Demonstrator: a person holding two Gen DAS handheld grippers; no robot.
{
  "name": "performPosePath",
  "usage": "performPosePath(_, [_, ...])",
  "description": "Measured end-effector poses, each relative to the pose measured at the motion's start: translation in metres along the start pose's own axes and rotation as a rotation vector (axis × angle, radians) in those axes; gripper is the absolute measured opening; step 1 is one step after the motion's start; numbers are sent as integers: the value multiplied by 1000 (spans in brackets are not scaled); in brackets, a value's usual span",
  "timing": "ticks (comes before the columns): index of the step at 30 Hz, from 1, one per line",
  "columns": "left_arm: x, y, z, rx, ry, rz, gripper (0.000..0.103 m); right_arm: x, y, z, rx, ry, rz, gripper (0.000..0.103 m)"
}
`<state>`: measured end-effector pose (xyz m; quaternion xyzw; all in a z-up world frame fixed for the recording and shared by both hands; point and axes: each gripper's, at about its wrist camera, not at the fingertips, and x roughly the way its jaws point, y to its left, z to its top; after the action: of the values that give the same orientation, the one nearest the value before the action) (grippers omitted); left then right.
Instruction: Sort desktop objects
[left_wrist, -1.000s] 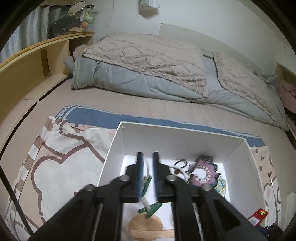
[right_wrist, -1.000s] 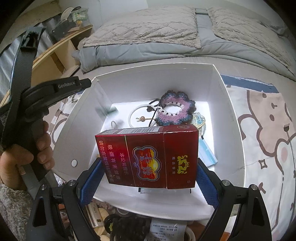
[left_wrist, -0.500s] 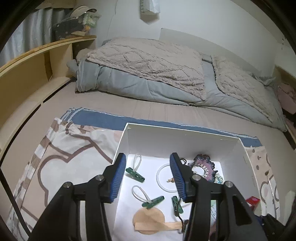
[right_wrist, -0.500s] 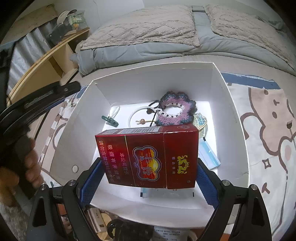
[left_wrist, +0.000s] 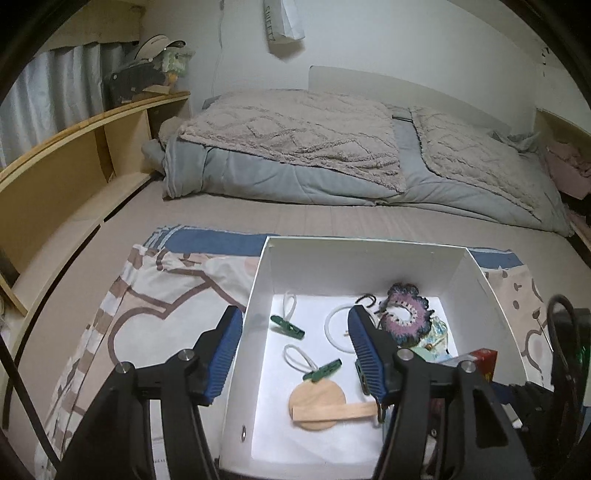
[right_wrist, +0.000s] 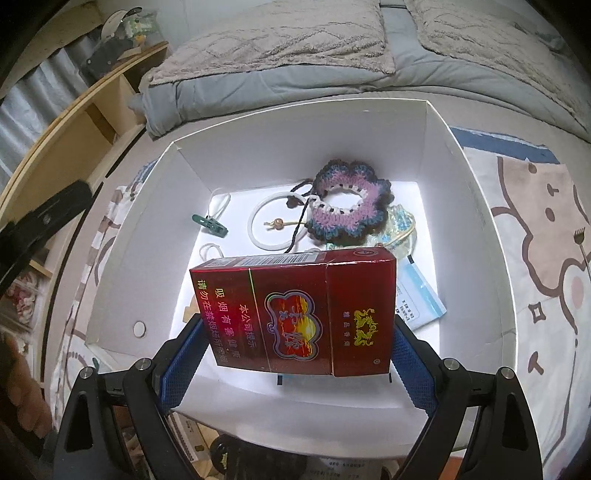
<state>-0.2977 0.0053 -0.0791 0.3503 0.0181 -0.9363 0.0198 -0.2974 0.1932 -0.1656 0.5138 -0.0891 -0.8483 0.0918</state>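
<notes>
Left tongs, jaws just spread and now empty above the box, have released a green clip onto its floor, so that item is sorted; right tongs pinch the red pack, judged next, above it

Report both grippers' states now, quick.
Left gripper: open, holding nothing; jaws have just been opening over the white box.
Right gripper: shut on the red cigarette pack.
</notes>
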Motion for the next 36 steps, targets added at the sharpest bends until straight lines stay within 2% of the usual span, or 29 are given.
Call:
performPosePath(9, [-19,3,-10,-10,-14,-1,70,-3,4,-6,-21,16,-53,94])
performPosePath(11, [-22,3,-12,-8,-13,-4,70,-4,5,-8,-42,5,-81,103])
performPosePath(14, [-23,2,-16,1,-11,-2,70,-7,5,-9,-50,-4,-100,103])
performPosePath(19, [-28,2,-18,12,-14,0,76,-17,2,-10,-24,-30,-85,103])
performPosePath(26, [-34,4,-21,18,-16,9,77,-27,6,-12,-23,-57,-71,103])
performPosePath(30, [-38,5,-22,16,-17,16,86,-36,9,-13,-22,-84,-63,103])
performPosePath(36, [-50,9,-22,12,-28,24,92,-54,13,-15,-38,-133,-59,103])
